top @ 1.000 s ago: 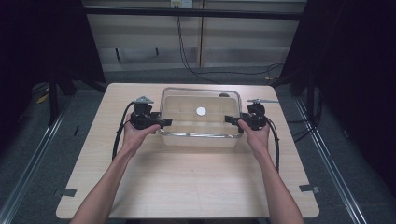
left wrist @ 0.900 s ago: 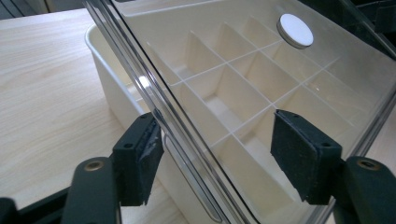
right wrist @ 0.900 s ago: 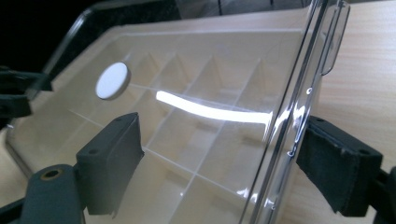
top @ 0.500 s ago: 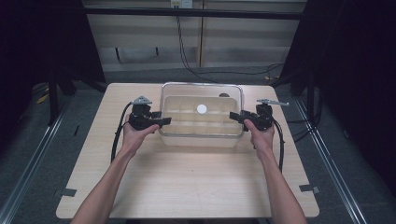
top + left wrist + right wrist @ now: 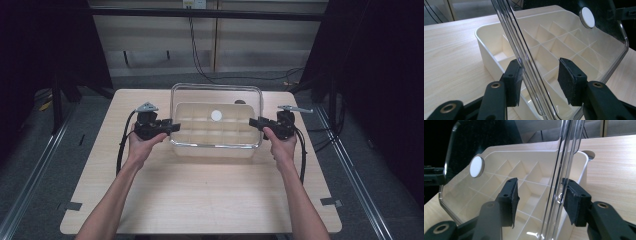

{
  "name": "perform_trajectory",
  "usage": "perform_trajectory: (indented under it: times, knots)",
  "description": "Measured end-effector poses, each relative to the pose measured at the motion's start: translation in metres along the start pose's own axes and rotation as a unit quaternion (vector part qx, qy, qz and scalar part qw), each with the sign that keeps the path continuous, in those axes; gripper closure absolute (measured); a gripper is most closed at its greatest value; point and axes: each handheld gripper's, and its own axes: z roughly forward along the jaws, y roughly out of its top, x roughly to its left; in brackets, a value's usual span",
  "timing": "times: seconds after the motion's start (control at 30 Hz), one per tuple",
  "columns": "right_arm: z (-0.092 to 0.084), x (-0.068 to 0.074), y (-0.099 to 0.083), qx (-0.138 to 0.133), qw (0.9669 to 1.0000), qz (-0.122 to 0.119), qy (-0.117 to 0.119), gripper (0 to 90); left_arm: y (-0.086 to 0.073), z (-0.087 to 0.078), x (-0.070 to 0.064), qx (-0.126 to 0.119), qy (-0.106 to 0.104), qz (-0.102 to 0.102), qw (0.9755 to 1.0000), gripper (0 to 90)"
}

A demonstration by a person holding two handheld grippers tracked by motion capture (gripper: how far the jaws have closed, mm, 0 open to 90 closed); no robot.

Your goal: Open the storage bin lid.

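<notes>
Lid [image 5: 216, 116]: clear plastic, with a white round disc [image 5: 216, 115] on its face, stood raised over the tray [image 5: 215, 145] between our two grippers. One side edge ran between the jaws of our left gripper [image 5: 169, 127], the other between the jaws of our right gripper [image 5: 256, 122].

Left gripper [image 5: 541, 78]: jaws stood apart. In the left gripper view the lid edge [image 5: 524, 57] passed through the gap, close against one pad [image 5: 514, 82] and clear of the other [image 5: 570, 80]. We could not tell whether the near pad touched it.

Right gripper [image 5: 541, 201]: jaws likewise apart, with the lid edge [image 5: 556, 185] in the gap, nearer one pad [image 5: 575, 202] than the other [image 5: 510, 200]. Contact could not be told.

Tray: cream, divided into many small compartments, which looked empty. It lay on the table [image 5: 200, 200] just beyond both sets of jaws and beneath the lid. In the left gripper view its near corner wall sat under the gap.

Hands: left hand [image 5: 141, 146] and right hand [image 5: 281, 148] each held a gripper from behind, cables [image 5: 121, 145] trailing back along the forearms.

Table: pale wood.
</notes>
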Motion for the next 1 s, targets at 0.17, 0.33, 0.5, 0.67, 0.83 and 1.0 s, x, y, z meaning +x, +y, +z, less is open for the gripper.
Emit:
perform_trajectory:
  times: [0.17,0.33,0.5,0.67,0.83,1.0]
  knots:
    - [-0.001,0.004,0.002,0.004,0.9999,-0.009,-0.012,53.5,0.001,-0.004,-0.001,-0.001,-0.001,0.004,1.0,56.2]
    - [-0.007,0.003,0.003,-0.002,1.0,-0.006,-0.005,57.4,0.002,-0.008,-0.002,-0.003,-0.002,0.01,0.9999,59.3]
    - [-0.011,0.006,0.003,-0.008,1.0,0.002,-0.004,60.1,0.001,-0.012,-0.003,-0.009,-0.004,0.01,0.9999,61.6]
    - [-0.017,0.007,0.003,-0.014,0.9999,0.002,0.001,62.7,0.0,-0.014,-0.004,-0.012,-0.01,0.011,0.9998,64.0]
    - [-0.023,0.007,0.002,-0.022,0.9997,0.004,0.003,63.7,0.001,-0.016,-0.007,-0.014,-0.013,0.013,0.9997,66.8]
    - [-0.026,0.008,0.001,-0.03,0.9995,0.009,0.0,64.0,0.001,-0.016,-0.009,-0.017,-0.014,0.014,0.9997,67.3]
